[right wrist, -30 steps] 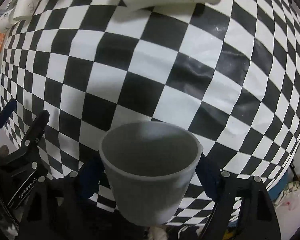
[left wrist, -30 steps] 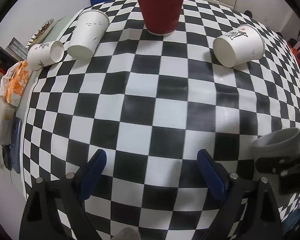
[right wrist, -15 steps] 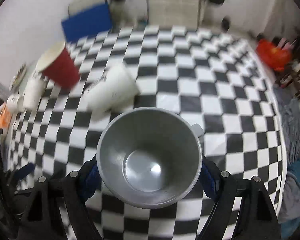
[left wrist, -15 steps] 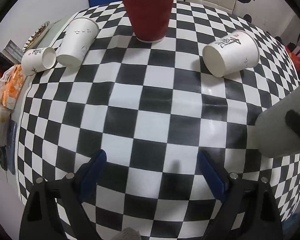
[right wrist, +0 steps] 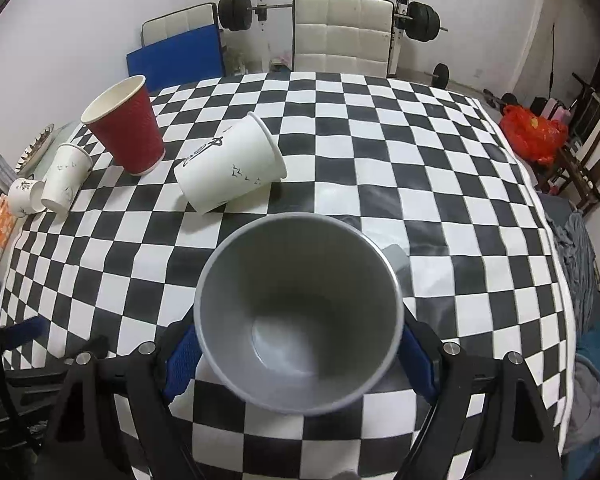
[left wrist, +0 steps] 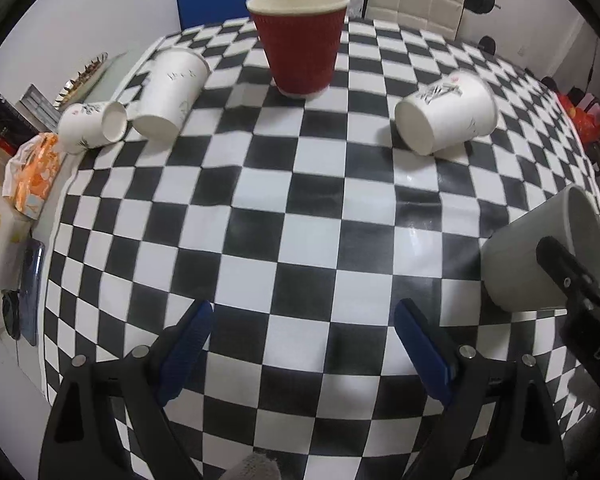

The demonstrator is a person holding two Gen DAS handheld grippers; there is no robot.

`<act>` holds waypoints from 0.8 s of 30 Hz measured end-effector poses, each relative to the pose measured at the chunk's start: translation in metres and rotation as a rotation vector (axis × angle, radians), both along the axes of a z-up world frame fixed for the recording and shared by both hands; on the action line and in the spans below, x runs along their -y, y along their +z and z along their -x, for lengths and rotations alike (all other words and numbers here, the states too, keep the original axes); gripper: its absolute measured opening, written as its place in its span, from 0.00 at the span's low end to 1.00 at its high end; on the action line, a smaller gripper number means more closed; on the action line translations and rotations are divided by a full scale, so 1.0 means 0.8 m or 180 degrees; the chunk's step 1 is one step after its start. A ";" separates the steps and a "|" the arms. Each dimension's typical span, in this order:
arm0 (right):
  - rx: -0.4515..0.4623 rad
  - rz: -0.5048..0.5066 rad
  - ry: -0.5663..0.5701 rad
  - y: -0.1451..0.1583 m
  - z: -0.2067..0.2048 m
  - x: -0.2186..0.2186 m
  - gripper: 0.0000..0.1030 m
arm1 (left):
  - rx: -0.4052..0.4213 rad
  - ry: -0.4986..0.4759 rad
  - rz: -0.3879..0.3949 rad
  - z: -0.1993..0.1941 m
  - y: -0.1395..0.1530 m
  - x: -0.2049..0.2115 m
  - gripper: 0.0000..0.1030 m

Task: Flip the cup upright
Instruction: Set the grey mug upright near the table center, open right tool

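Note:
My right gripper (right wrist: 298, 354) is shut on a grey cup (right wrist: 298, 312); its blue pads press both sides and its open mouth faces the camera. In the left wrist view the same grey cup (left wrist: 540, 256) sits at the right edge, tilted, mouth up and to the right, base low over the checkered tablecloth (left wrist: 300, 216). My left gripper (left wrist: 302, 344) is open and empty above the cloth's near part. A white paper cup (left wrist: 446, 114) lies on its side at the right; it also shows in the right wrist view (right wrist: 230, 166).
A red paper cup (left wrist: 302, 36) stands upright at the far middle. Two more white paper cups (left wrist: 170, 94) (left wrist: 92, 124) lie on their sides at the far left. A tissue pack (left wrist: 32, 176) and clutter lie beyond the left edge. Chairs (right wrist: 342, 34) stand behind the table.
My right gripper has turned the grey cup from mouth-down towards mouth-up and brought it low over the cloth. My left gripper has drawn back slightly, still open.

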State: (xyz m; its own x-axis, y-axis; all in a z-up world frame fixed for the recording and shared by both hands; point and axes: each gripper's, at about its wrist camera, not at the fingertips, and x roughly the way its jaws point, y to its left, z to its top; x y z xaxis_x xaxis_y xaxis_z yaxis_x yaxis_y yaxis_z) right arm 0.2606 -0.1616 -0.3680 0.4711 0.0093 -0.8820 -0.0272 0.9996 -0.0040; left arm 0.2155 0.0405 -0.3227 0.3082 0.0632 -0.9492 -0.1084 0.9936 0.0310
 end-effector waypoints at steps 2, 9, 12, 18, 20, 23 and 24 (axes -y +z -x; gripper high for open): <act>0.0052 -0.0009 -0.0035 0.011 0.007 0.001 0.85 | 0.0060 -0.0020 0.0005 0.004 0.011 0.000 0.90; 0.0158 0.0043 -0.0191 0.050 0.041 0.004 0.87 | 0.0316 -0.0165 -0.0007 0.019 0.051 0.009 0.90; 0.0154 0.0119 -0.0373 0.066 0.059 0.013 0.87 | 0.0400 -0.0243 -0.0017 0.030 0.067 0.016 0.90; -0.0010 0.0249 -0.0810 0.104 0.108 0.046 0.87 | 0.0541 -0.0374 -0.0001 0.062 0.108 0.032 0.90; -0.0026 0.0298 -0.0858 0.125 0.128 0.053 0.87 | 0.0599 -0.0423 0.0045 0.076 0.129 0.039 0.90; 0.0012 0.0330 -0.0865 0.161 0.156 0.058 0.87 | 0.0733 -0.0474 0.0115 0.101 0.167 0.050 0.90; 0.0038 0.0333 -0.0858 0.177 0.168 0.059 0.87 | 0.0767 -0.0490 0.0125 0.107 0.176 0.053 0.90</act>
State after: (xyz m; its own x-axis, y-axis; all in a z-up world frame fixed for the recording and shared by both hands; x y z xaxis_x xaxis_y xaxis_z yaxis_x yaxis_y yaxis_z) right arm 0.1262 -0.2088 -0.2265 0.4546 -0.2084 -0.8660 0.2402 0.9649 -0.1061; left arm 0.1298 -0.0019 -0.1816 0.5282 -0.0371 -0.8483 0.0443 0.9989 -0.0161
